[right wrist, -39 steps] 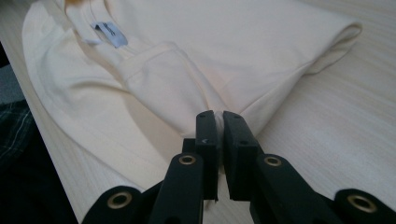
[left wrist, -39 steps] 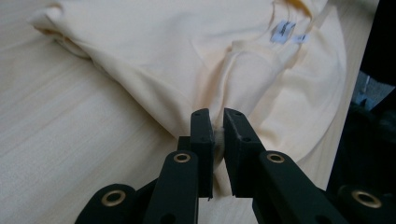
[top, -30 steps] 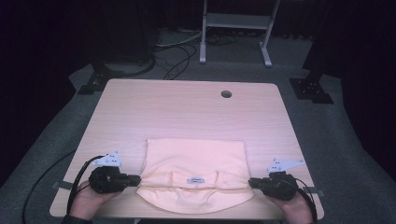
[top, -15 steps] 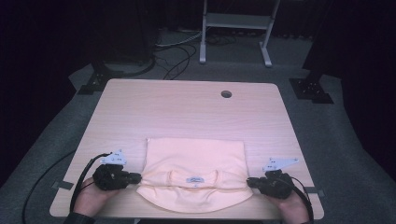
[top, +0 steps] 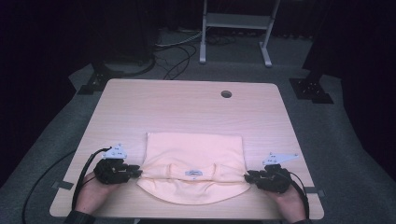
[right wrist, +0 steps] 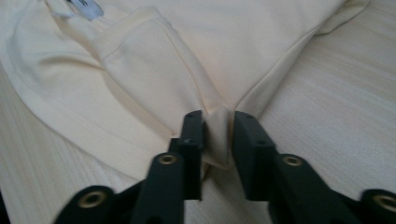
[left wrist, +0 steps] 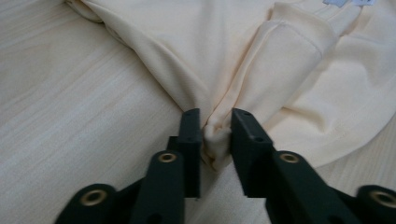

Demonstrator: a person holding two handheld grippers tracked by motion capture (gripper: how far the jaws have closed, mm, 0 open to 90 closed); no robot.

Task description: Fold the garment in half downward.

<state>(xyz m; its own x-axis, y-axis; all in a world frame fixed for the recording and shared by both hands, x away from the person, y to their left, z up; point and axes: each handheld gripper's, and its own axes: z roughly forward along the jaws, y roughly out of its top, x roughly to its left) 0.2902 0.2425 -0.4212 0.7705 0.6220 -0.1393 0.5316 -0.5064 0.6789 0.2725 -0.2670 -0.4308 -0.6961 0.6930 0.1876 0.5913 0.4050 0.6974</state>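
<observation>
A pale yellow T-shirt (top: 194, 158) lies folded on the near half of the wooden table (top: 187, 107), its neck label (top: 193, 173) facing up. My left gripper (top: 139, 171) rests at the shirt's left corner and my right gripper (top: 247, 177) at its right corner, each in a hand. In the left gripper view the jaws (left wrist: 215, 119) stand slightly parted around a bunched fold of the shirt (left wrist: 261, 60). The right gripper (right wrist: 218, 119) likewise has a fold of the shirt (right wrist: 224, 42) loose between its jaws. Both pairs of jaws have just been opening.
A round cable hole (top: 226, 94) sits near the table's far edge. Beyond the table stand a white metal frame (top: 233, 28) and cables on the grey floor. Bare wood lies between the shirt and the far edge.
</observation>
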